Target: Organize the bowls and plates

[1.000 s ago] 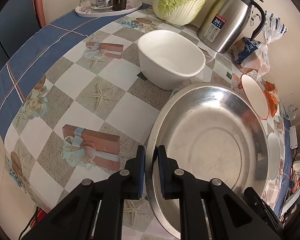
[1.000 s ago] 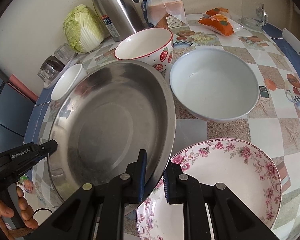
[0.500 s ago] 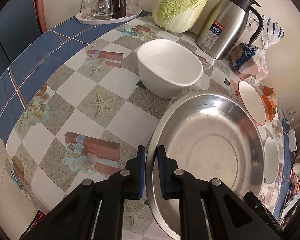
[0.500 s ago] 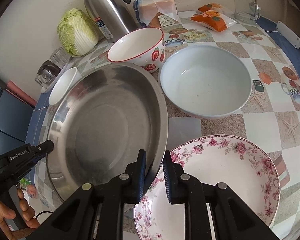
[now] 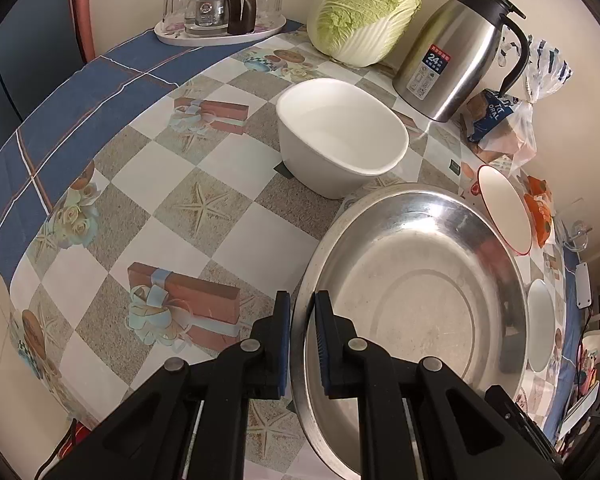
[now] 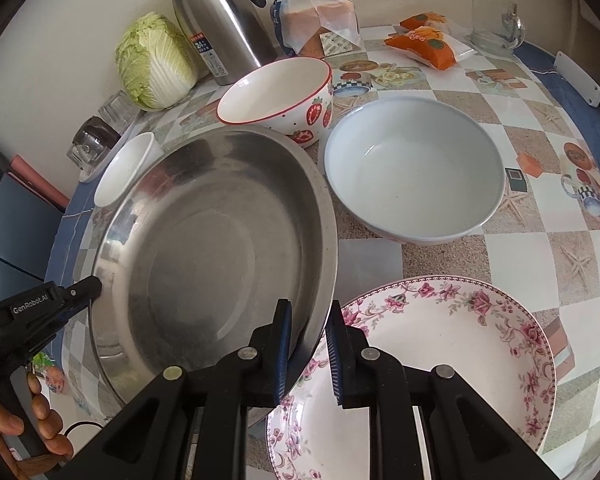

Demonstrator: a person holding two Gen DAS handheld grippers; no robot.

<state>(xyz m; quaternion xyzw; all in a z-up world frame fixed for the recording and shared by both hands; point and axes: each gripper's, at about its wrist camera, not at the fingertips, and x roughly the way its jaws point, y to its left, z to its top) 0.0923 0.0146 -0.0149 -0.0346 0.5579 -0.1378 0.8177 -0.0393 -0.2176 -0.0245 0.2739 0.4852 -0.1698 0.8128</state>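
- Your left hand-held gripper was clamped on the steel basin's near rim.
- Your right hand-held gripper pinched the opposite rim, above the floral plate on the worktop.

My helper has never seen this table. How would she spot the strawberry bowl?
Start at the steel kettle by the wall. Directly in front of it stands the strawberry bowl, between the metal basin and pale blue bowl. Only it has a red rim and painted strawberries.
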